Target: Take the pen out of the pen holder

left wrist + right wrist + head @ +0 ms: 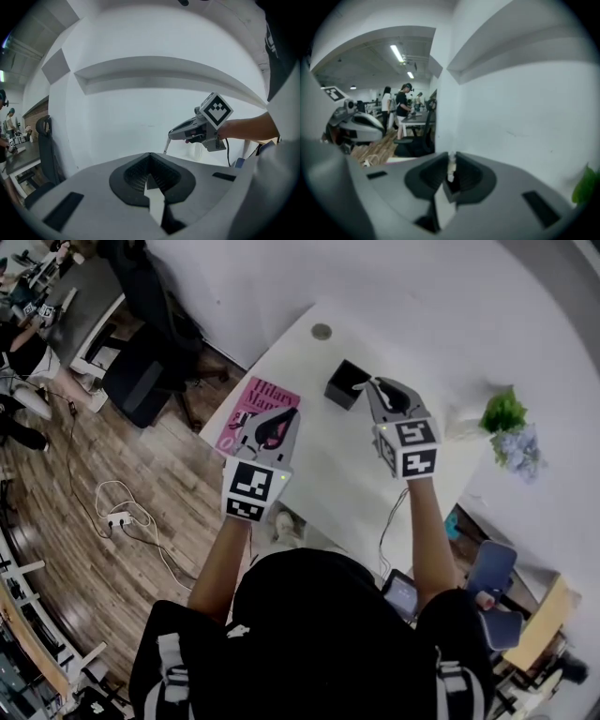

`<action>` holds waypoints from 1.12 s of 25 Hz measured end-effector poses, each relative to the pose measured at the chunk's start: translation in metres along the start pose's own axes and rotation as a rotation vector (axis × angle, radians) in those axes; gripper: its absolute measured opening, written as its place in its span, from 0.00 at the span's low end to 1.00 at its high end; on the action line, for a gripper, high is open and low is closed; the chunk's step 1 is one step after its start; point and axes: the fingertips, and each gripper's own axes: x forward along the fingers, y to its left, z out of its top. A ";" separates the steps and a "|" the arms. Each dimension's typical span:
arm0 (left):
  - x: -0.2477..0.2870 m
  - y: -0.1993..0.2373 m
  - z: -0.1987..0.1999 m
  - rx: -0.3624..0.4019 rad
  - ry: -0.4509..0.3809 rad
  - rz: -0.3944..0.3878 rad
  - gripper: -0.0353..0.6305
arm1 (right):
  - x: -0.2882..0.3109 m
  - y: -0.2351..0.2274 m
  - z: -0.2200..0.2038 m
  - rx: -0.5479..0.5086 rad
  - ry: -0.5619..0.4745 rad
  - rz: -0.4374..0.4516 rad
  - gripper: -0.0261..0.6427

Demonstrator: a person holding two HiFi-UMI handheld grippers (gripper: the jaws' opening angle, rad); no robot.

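The black pen holder (345, 383) stands on the white table (309, 474) near its far edge. My right gripper (373, 383) hovers just right of and above it, shut on a thin white pen (451, 165) that stands upright between the jaws. From the left gripper view the pen (166, 145) hangs down from the right gripper (171, 135), in the air before the white wall. My left gripper (275, 416) is raised over the table's left part above a pink book (249, 409); its jaws (150, 157) meet with nothing between them.
A green plant (503, 412) and pale blue flowers (518, 449) sit at the table's right. A small round disc (322, 331) lies at the far corner. A black office chair (141, 381) stands left of the table. People (401, 111) stand at desks farther off.
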 end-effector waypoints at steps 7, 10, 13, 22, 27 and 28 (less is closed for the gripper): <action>-0.015 -0.015 0.028 0.051 -0.054 -0.012 0.09 | -0.051 0.011 0.022 -0.002 -0.086 -0.033 0.15; -0.021 -0.023 0.035 0.069 -0.070 -0.016 0.09 | -0.068 0.016 0.024 -0.003 -0.112 -0.043 0.15; -0.027 -0.029 0.040 0.074 -0.082 -0.017 0.09 | -0.081 0.021 0.022 0.004 -0.128 -0.047 0.15; -0.046 -0.049 0.065 0.108 -0.133 -0.032 0.09 | -0.126 0.028 0.032 -0.001 -0.199 -0.102 0.15; -0.052 -0.061 0.076 0.131 -0.154 -0.044 0.09 | -0.143 0.031 0.036 0.011 -0.228 -0.116 0.15; -0.053 -0.063 0.078 0.135 -0.157 -0.046 0.09 | -0.146 0.032 0.036 0.011 -0.232 -0.118 0.15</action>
